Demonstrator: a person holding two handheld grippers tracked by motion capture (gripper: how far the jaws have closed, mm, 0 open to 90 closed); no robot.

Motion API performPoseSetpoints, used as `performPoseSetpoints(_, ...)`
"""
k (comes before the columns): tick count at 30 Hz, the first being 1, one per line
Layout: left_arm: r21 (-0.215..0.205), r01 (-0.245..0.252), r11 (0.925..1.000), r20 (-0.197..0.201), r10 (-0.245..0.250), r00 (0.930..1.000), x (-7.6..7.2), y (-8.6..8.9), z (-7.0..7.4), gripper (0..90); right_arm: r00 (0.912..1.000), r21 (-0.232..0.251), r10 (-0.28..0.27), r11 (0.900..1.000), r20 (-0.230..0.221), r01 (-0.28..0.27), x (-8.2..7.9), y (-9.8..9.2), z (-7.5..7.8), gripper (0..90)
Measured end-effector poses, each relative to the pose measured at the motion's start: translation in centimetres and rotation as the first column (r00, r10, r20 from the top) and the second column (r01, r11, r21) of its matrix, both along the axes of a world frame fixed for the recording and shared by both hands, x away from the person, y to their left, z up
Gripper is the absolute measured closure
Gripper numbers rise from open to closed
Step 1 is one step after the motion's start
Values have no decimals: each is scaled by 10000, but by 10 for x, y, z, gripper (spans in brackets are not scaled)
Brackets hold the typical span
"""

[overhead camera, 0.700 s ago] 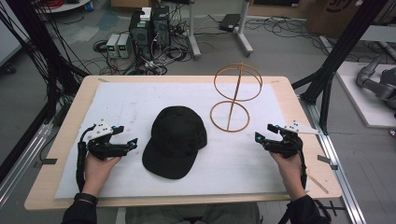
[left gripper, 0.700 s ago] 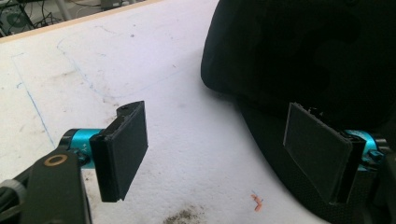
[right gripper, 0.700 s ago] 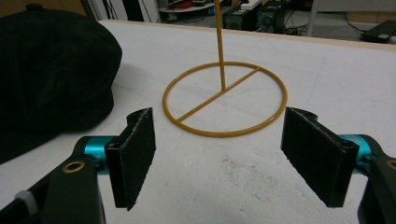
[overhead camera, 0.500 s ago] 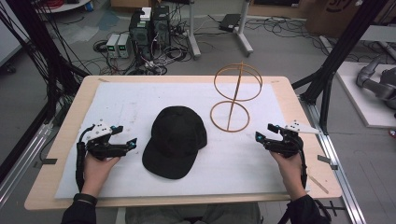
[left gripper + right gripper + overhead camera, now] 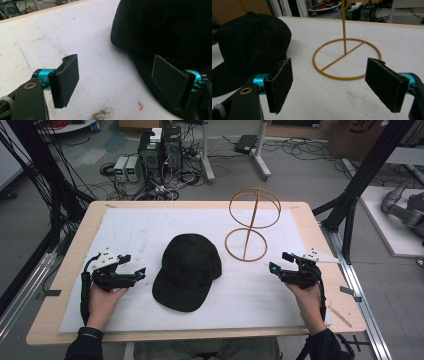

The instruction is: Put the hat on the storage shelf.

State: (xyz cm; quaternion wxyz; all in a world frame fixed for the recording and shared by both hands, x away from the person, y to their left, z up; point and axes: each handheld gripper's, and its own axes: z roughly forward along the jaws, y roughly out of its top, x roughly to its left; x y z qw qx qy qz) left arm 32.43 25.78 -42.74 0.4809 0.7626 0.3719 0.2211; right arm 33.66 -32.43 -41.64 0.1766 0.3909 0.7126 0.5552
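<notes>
A black cap point(image 5: 189, 270) lies near the middle of the worktop point(image 5: 75, 250), brim toward the near edge; no logo or lettering can be read on it. Just beyond it toward the far right corner stands a yellow wire stand point(image 5: 248, 224), a ring base with a post and an upper hoop, close to the cap but not touching. The left tongs point(image 5: 134, 267) rest by the left edge, jaws apart, one jaw over the brim. The right tongs point(image 5: 279, 262) rest near the right edge, jaws apart. Nothing has shifted since the earlier pictures.
</notes>
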Motion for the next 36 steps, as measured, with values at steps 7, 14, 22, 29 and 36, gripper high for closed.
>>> performPoseSetpoints(7, -52, -104, 9999, -14, 104, 9999, 0, 3, -1, 218, 9970, 209, 765, 9968, 110, -767, 0, 16, 2, 273)
performPoseSetpoints(14, -32, -107, 9999, -93, 107, 9999, -2, 5, -1, 218, 9756, 94, 2192, 9756, 115, -2194, 2, 56, 4, 332)
performPoseSetpoints(22, -148, -193, 9997, -77, 192, 9998, -2, 9, -1, 218, 9568, -313, 2908, 9563, 4, -2906, 7, 89, 4, 337)
performPoseSetpoints(29, -157, -204, 9997, -32, 204, 9998, -1, 10, -1, 219, 9410, -385, 3384, 9402, -79, -3384, 12, 108, 3, 341)
performPoseSetpoints(36, -150, -217, 9997, -54, 216, 9998, 0, 10, -2, 219, 9045, -372, 4238, 9042, -475, -4256, 19, 133, 2, 366)
